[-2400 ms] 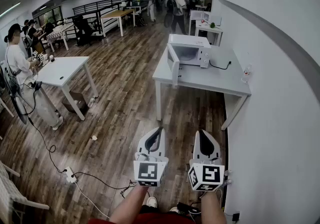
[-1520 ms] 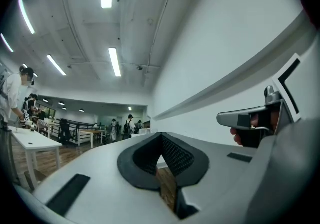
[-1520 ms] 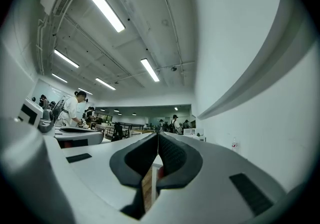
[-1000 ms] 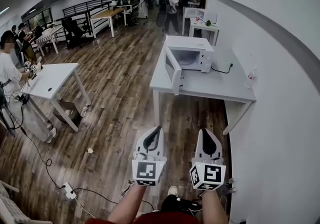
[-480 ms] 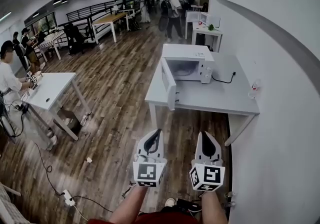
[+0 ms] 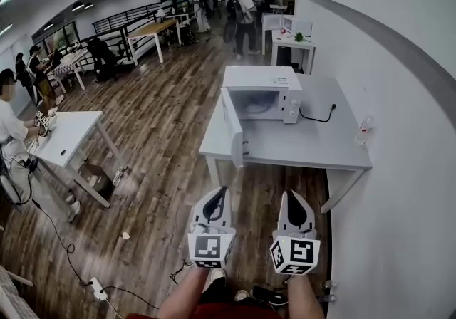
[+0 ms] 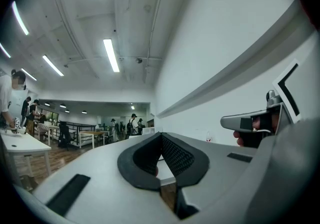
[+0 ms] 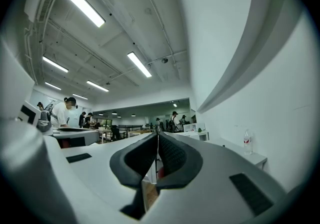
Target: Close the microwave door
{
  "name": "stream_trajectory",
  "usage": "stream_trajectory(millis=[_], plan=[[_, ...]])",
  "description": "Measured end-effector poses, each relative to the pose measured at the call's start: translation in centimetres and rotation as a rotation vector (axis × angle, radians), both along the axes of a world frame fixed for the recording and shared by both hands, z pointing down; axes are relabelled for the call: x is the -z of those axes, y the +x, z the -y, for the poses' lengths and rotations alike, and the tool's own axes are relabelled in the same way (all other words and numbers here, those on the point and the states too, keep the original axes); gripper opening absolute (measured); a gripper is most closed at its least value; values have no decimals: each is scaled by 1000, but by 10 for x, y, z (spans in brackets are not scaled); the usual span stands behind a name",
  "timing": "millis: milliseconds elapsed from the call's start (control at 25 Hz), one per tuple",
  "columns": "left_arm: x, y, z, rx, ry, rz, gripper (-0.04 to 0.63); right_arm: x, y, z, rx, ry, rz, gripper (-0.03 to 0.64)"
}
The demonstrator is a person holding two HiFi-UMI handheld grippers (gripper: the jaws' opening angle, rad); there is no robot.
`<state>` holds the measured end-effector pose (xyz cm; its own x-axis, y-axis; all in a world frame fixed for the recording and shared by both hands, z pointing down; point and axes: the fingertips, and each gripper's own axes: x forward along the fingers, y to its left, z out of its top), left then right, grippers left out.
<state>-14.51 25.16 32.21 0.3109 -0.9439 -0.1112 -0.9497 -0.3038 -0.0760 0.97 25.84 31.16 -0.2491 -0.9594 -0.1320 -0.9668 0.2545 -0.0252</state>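
Note:
A white microwave (image 6: 262, 94) stands on a grey table (image 6: 313, 147) ahead of me, against the right wall. Its door (image 6: 232, 127) hangs wide open, swung out toward me past the table's left front edge. My left gripper (image 6: 223, 190) and right gripper (image 6: 291, 195) are held side by side low in the head view, short of the table and touching nothing. Both point forward. In the left gripper view the left gripper (image 7: 161, 136) has its jaws meeting at the tip, shut and empty. In the right gripper view the right gripper (image 8: 157, 135) is likewise shut and empty.
A water bottle (image 6: 365, 126) and a black cable (image 6: 318, 115) lie on the table by the white wall (image 6: 399, 168). A white desk (image 6: 63, 138) with a person stands at left. A power strip (image 6: 97, 285) and cables lie on the wood floor. Several people stand far back.
The table and microwave have come nearer and grown larger in the head view as I walk forward. Both grippers keep their place in the view and stay shut.

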Motion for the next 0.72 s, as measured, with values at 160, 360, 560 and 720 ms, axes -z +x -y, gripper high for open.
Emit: stream_trajectory(millis=[160, 360, 560, 720], plan=[[-7, 0, 25, -17, 4, 3, 26, -7, -1, 25, -11, -4, -6, 28], [-14, -11, 65, -31, 5, -1, 26, -8, -16, 66, -15, 3, -10, 29], [-22, -27, 113, -34, 5, 3, 26, -14, -35, 112, -16, -13, -31, 28], [-29, -41, 146, -46, -12, -14, 26, -18, -47, 144, -26, -35, -60, 28]])
